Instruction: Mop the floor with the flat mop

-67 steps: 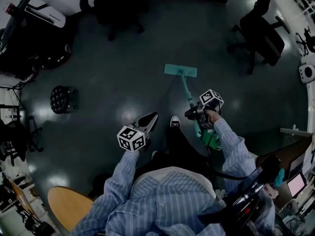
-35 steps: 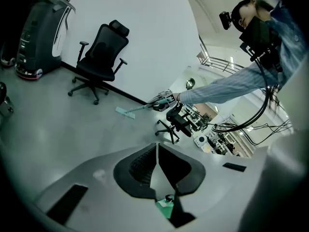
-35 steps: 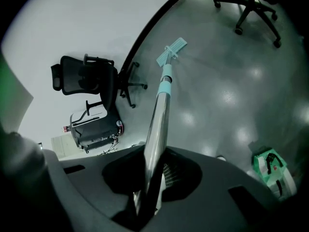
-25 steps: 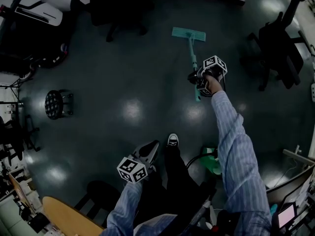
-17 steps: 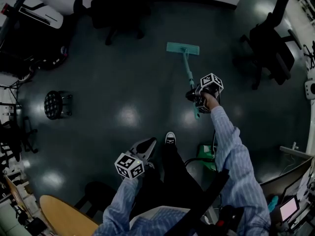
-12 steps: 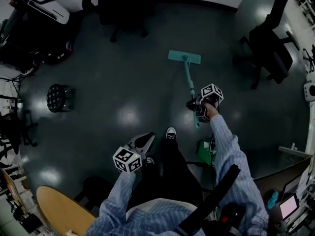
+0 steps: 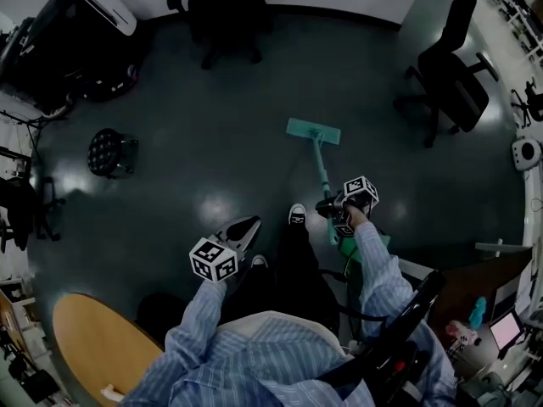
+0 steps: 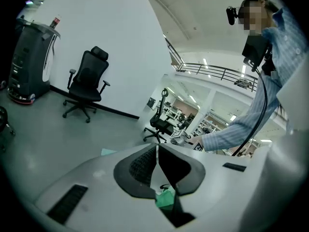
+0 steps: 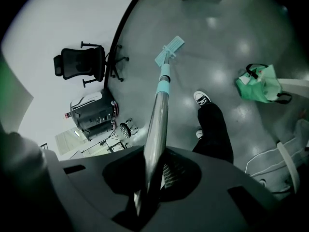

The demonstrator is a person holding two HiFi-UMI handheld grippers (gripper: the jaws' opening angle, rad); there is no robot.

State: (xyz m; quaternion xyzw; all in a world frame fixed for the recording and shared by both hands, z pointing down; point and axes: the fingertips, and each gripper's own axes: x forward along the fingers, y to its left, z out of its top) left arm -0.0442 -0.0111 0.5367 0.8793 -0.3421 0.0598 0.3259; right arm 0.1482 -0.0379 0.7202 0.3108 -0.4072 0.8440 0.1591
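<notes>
The flat mop has a teal head (image 7: pixel 312 131) lying flat on the dark floor ahead of my feet. Its pole (image 7: pixel 323 175) slants back to my right gripper (image 7: pixel 328 204), which is shut on it. In the right gripper view the silvery pole (image 9: pixel 157 120) runs out from between the jaws of my right gripper (image 9: pixel 149 185) to the teal head (image 9: pixel 169 49). My left gripper (image 7: pixel 247 225) hangs over the floor beside my left leg, apart from the mop. In the left gripper view its jaws (image 8: pixel 157 148) meet at the tips with nothing between them.
A black office chair (image 7: pixel 450 70) stands at the far right, another (image 7: pixel 225 11) at the back. A round stool (image 7: pixel 107 152) sits at the left. A green bag (image 7: pixel 353 247) lies by my right foot. A wooden table (image 7: pixel 93 346) is at the lower left, and a desk edge (image 7: pixel 496 265) at the right.
The mop went far forward with my right arm stretched out, then came back toward my feet. My left gripper stayed shut and barely moved.
</notes>
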